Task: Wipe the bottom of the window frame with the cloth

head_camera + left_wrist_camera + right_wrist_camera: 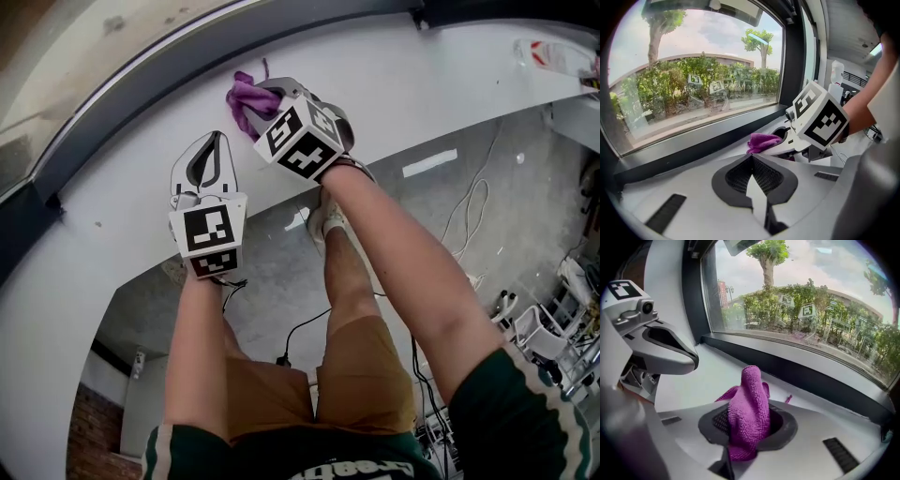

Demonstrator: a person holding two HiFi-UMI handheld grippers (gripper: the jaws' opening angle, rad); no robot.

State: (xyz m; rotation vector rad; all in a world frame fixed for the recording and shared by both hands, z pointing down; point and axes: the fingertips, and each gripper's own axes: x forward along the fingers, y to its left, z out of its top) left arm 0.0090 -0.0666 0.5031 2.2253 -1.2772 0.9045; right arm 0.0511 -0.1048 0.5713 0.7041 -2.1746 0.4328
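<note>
A purple cloth (246, 98) (749, 413) is pinched between the jaws of my right gripper (261, 101) (747, 427), which is shut on it, with its free end sticking up and forward. The cloth (764, 141) hangs over the white sill (394, 84), close to the dark bottom strip of the window frame (103, 131) (811, 376) (693, 150); I cannot tell whether it touches either. My left gripper (219, 137) (751, 159) lies on the sill just left of the right one, shut with nothing in it.
The glass (693, 79) looks out on trees and hedges. A clear object with a red mark (553, 54) lies at the sill's far right end. Below the sill are the person's legs (347, 281), floor cables (473, 211) and a white rack (539, 333).
</note>
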